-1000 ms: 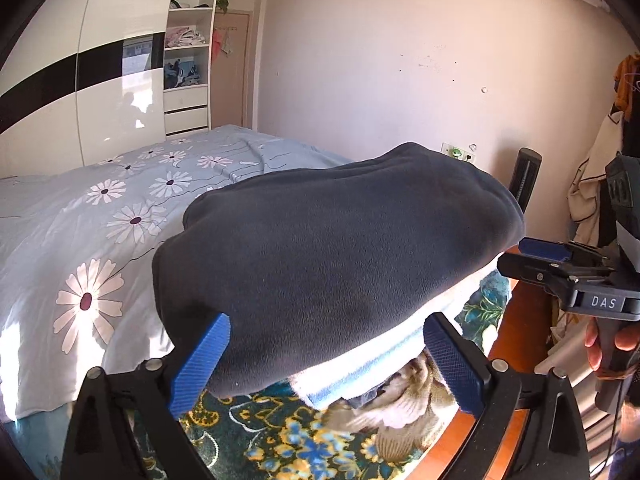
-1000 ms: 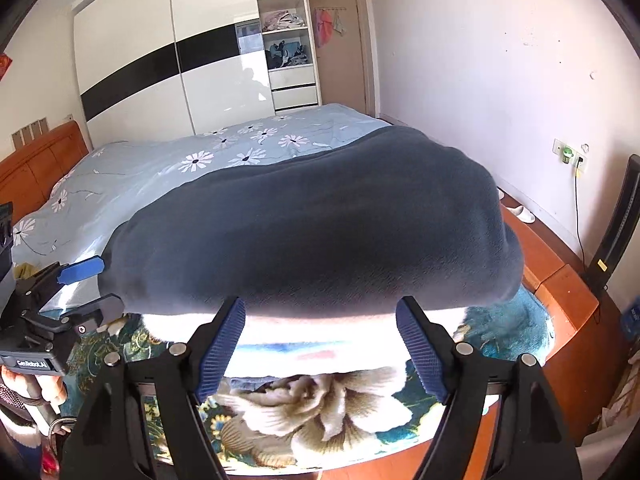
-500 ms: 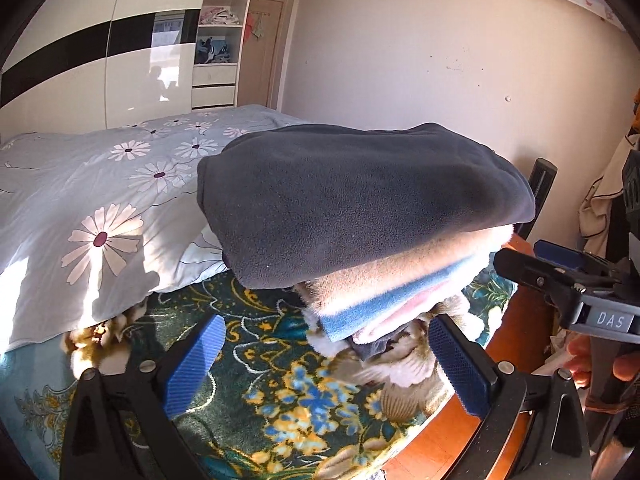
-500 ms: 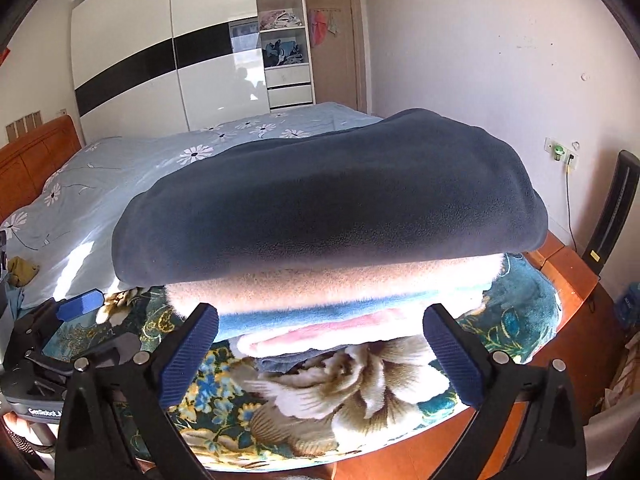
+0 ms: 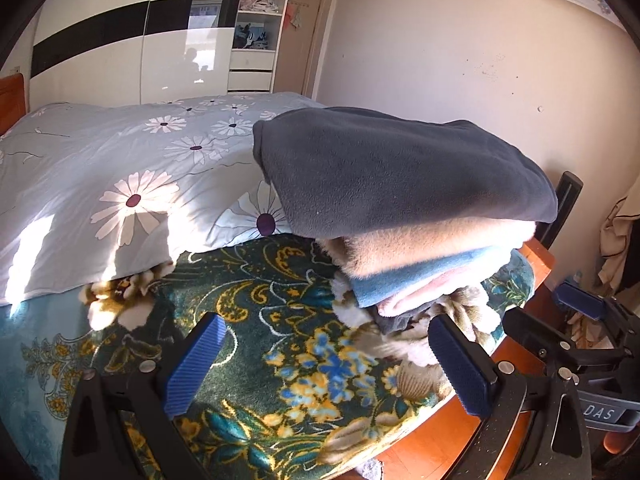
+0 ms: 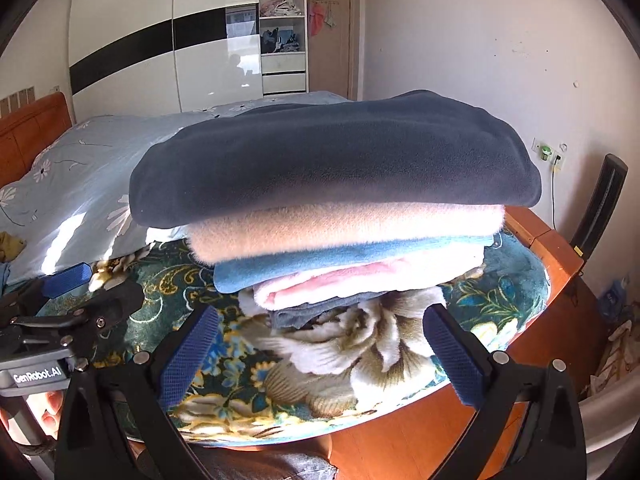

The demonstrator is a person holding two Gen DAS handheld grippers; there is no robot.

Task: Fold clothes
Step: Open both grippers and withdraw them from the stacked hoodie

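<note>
Stack of folded clothes (image 6: 336,216) sat on the floral blanket (image 5: 256,312) at the foot-end corner of the bed, right by the wooden bed frame (image 6: 532,236).

Top layer: dark grey fleece (image 5: 400,168), folded, lying flat and overhanging the pieces below. Under it, in order: beige fleece (image 6: 344,228), blue piece (image 6: 320,260), pink piece (image 6: 332,284), then a dark grey item (image 6: 316,312) at the bottom, mostly covered.

Left gripper (image 5: 332,364): jaws apart, nothing between, short of the stack and not touching it.
Right gripper (image 6: 320,356): jaws wide apart, empty, clear of the stack. They had been opening over the last sec; no cloth left between them.

Progress, as judged: five pieces folded and stacked, grey fleece looked just placed. This item prob. done. Stack a bit uneven, top piece wider than the rest, so could need squaring.

What's left: something yellowish and crumpled (image 6: 10,246) at far left edge of right wrist view, lying on the daisy duvet (image 5: 132,184). Might be another garment to fold, couldn't tell.

Hidden / unclear:
- far side of stack not visible in either view
- bottom item's type and fold unreadable
- near side of bed cut off by gripper bodies
- fisheye bends edges, so stack lean hard to judge
</note>
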